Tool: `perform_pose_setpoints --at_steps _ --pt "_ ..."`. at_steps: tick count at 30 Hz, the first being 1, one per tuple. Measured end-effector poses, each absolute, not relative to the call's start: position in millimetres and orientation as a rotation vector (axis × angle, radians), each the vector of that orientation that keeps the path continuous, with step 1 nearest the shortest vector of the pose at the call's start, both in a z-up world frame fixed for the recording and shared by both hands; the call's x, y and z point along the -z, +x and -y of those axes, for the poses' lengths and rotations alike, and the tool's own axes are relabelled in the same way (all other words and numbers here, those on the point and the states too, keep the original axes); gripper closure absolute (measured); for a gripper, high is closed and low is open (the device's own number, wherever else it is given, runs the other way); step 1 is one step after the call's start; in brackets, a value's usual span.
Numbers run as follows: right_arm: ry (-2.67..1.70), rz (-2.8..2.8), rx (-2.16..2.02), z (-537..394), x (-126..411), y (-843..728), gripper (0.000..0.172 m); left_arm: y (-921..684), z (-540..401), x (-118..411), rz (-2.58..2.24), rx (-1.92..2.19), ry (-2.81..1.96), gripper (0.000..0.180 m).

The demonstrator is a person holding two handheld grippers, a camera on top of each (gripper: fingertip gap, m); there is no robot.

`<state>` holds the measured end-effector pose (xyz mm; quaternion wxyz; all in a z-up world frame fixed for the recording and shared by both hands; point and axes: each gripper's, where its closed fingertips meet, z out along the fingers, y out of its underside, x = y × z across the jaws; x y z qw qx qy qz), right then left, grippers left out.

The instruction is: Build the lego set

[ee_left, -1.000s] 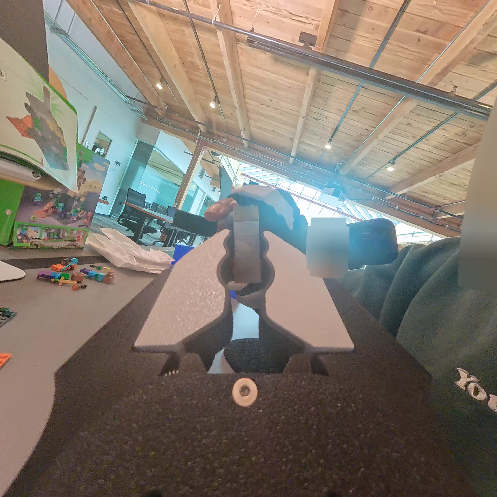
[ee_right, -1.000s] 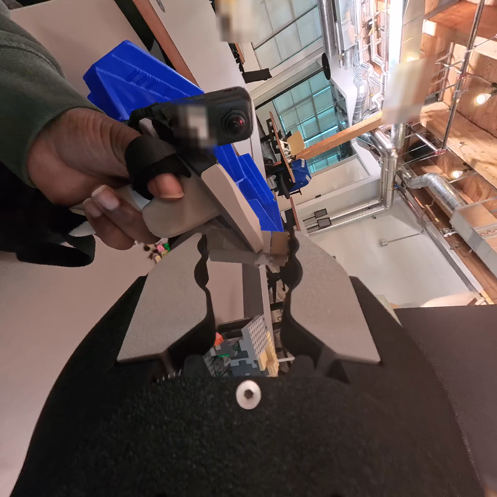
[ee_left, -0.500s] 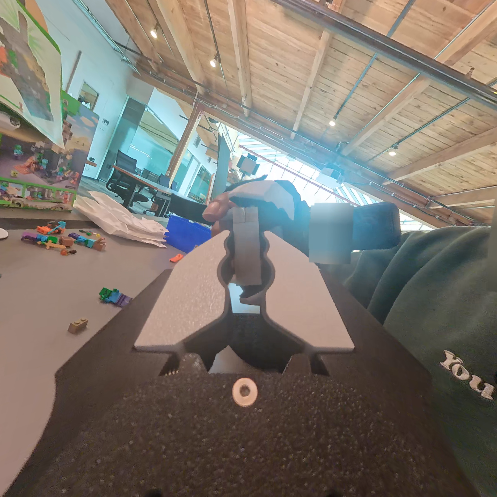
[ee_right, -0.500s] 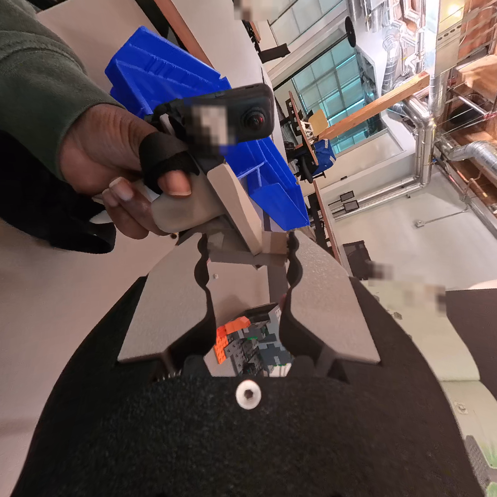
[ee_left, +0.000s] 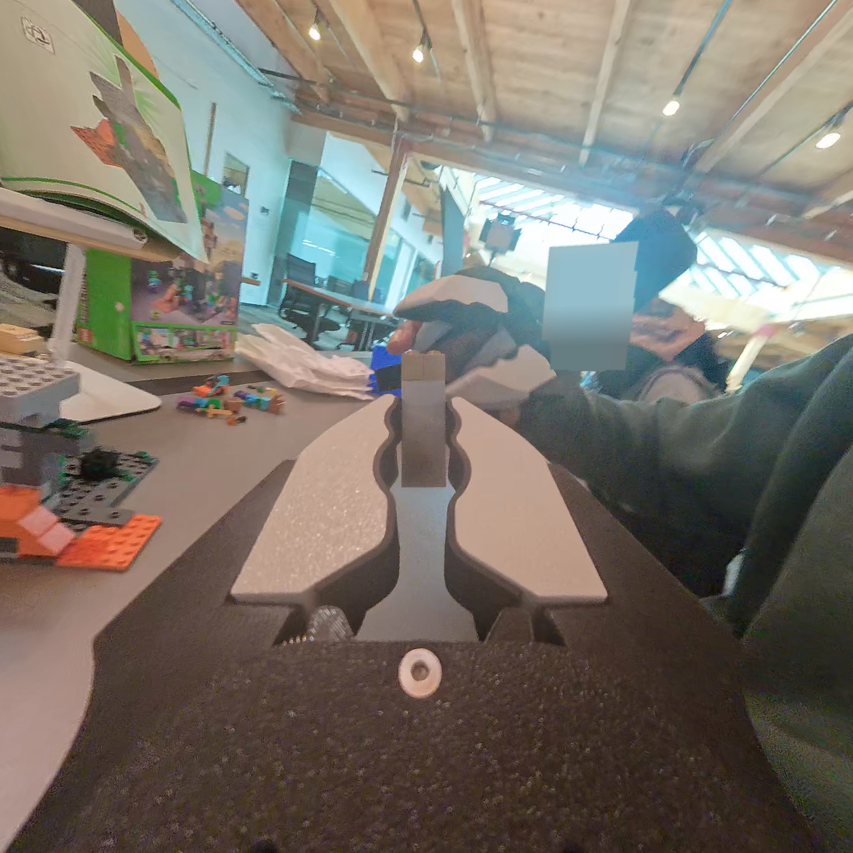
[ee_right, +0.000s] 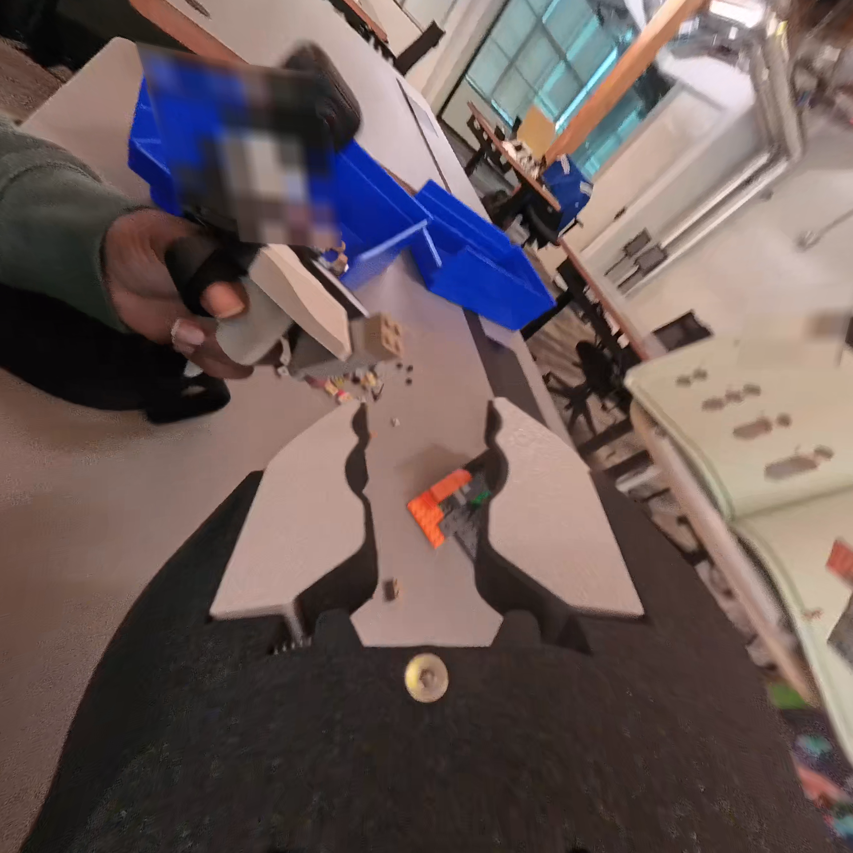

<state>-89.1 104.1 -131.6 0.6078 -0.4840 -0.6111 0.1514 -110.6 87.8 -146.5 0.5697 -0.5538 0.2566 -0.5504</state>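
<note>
My left gripper [ee_left: 422, 404] is shut on a tall grey brick piece [ee_left: 422, 438], both pads pressing its sides. A tan brick [ee_left: 422, 367] sits on the piece's far end. In the right wrist view the left gripper [ee_right: 355, 344] shows at upper left in a person's hand [ee_right: 147, 272], with the tan brick [ee_right: 383, 339] at its tip. My right gripper [ee_right: 427, 415] is open and empty above the grey table [ee_right: 92, 507], a little way from that brick. Its fingers [ee_left: 461, 291] show just beyond the brick in the left wrist view.
A grey and orange brick build [ee_left: 92, 540] stands on the table at left; it also shows in the right wrist view [ee_right: 443, 503]. Loose small figures [ee_left: 226, 401], white bags [ee_left: 304, 364], a toy set box [ee_left: 184, 295] and blue bins [ee_right: 461, 258] lie farther off. Only a small space, under 4 cm, lies between the two pairs of fingers.
My right gripper, whose open fingers stood around the end of the piece in my left gripper, has drawn back from it and narrowed slightly. The left gripper kept its hold. Both views swung toward the table.
</note>
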Motion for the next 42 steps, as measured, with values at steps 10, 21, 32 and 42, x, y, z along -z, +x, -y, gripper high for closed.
perform_pose_setpoints --at_steps 10,21,32,42 --pt "-1.643 1.503 -0.430 -169 222 -30 0.172 -101 -98 177 -0.739 1.057 -1.386 0.163" --pt "-1.829 1.845 -0.408 -188 290 -47 0.149 -88 -92 193 -0.848 0.998 -1.412 0.163" --pt "-1.870 1.889 -0.458 -189 304 -55 0.164 -88 -90 193 -0.860 1.013 -1.402 0.163" --pt "-1.757 1.749 -0.569 -167 251 -49 0.164 -86 -88 195 -0.878 1.000 -1.397 0.163"
